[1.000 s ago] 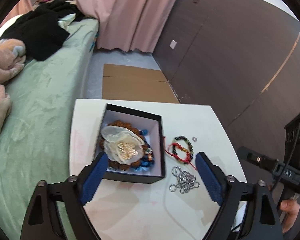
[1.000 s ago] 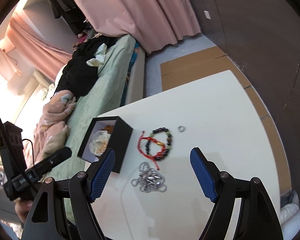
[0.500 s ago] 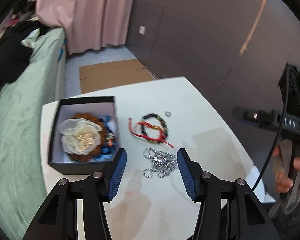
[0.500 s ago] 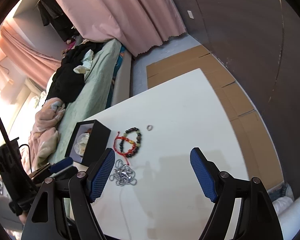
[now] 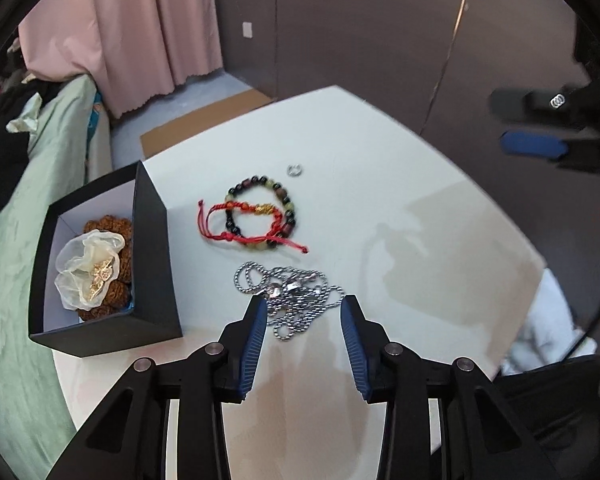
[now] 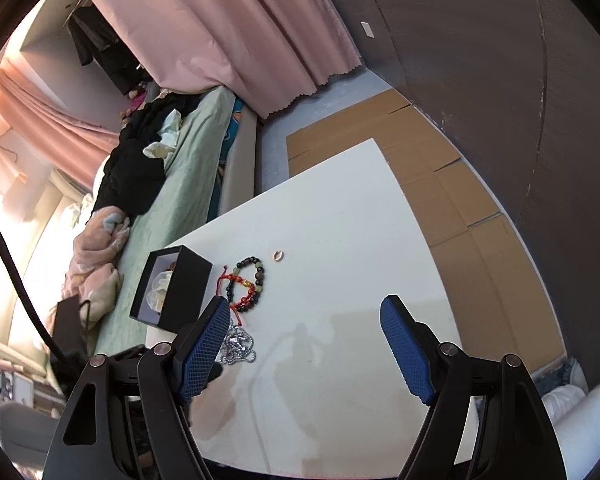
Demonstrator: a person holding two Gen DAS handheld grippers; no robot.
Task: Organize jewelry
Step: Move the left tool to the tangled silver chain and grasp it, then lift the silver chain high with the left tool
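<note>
L tool closing over chain, mid-table.

White worktop carrying an open black box, beaded bracelet, red cord bracelet, silver chain, small ring.

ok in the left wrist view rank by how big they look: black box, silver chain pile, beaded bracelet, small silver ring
1. Black open-topped box, clearly largest.
2. Tangled silver chain pile and dark beaded bracelet with red cord: look alike, and the chain lies nearer the camera, so no ranking.
3. Small silver ring, clearly smallest.
</note>
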